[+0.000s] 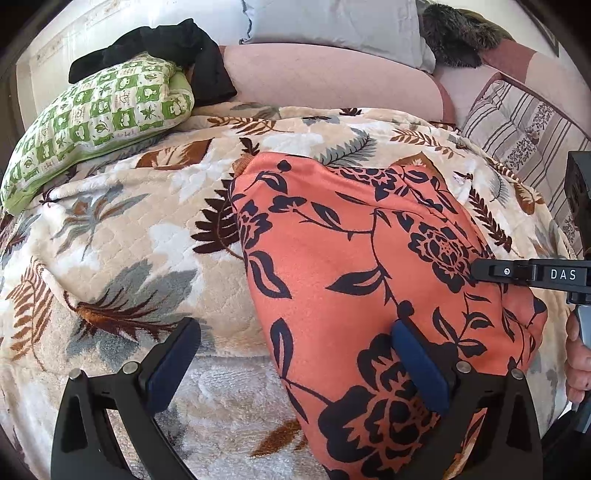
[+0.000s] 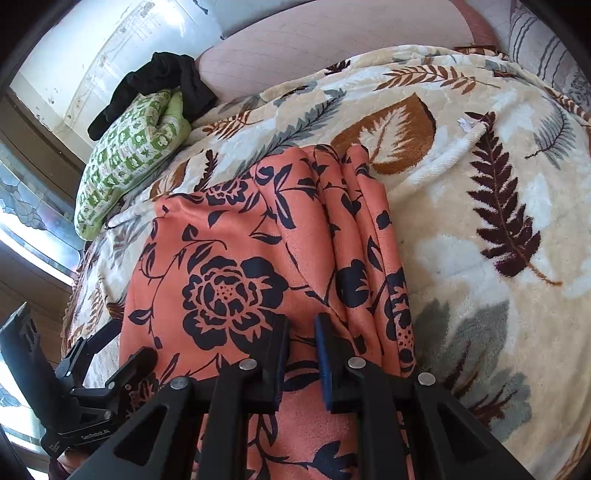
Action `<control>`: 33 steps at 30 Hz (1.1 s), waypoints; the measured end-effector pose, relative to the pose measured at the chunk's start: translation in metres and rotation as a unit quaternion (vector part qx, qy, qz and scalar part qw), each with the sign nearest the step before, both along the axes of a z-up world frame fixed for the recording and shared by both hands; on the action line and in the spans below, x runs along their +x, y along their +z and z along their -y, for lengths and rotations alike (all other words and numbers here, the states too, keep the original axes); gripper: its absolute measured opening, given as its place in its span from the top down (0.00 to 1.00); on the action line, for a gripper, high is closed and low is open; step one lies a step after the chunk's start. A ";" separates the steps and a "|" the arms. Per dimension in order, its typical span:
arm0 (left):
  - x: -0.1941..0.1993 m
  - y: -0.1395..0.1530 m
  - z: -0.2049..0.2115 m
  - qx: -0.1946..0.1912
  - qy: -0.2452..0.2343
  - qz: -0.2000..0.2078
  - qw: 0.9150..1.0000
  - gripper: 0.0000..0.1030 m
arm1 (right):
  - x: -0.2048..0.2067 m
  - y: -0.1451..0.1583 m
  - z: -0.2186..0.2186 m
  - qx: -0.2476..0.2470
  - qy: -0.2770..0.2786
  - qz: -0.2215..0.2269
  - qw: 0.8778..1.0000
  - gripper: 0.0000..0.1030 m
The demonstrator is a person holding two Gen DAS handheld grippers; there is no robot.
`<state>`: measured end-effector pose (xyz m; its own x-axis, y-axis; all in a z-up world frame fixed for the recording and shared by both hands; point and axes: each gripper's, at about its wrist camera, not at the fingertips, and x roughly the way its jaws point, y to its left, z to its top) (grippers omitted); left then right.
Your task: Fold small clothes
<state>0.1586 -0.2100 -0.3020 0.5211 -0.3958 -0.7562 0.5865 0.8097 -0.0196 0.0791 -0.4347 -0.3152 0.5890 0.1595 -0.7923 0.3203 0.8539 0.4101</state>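
An orange garment with a black flower print (image 1: 354,258) lies folded on the leaf-patterned blanket (image 1: 122,229). It also shows in the right wrist view (image 2: 236,266), with stacked folds along its right edge. My left gripper (image 1: 295,354) is open wide above the garment's left edge, one finger over the blanket, the other over the cloth. My right gripper (image 2: 301,354) hovers over the garment's near part with its jaws a narrow gap apart, nothing between them. The right gripper also shows in the left wrist view (image 1: 480,271), at the garment's right side.
A green-and-white patterned pillow (image 1: 92,122) with black clothing (image 1: 166,44) on it lies at the far left. A pink cushion (image 1: 325,77), a grey pillow (image 1: 332,22) and a striped cushion (image 1: 524,125) line the back. A window (image 2: 22,206) is on the left.
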 end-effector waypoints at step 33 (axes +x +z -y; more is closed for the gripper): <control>-0.002 0.022 -0.004 -0.005 0.023 0.033 0.999 0.00 | 0.001 0.001 0.000 -0.011 0.003 0.010 1.000 0.81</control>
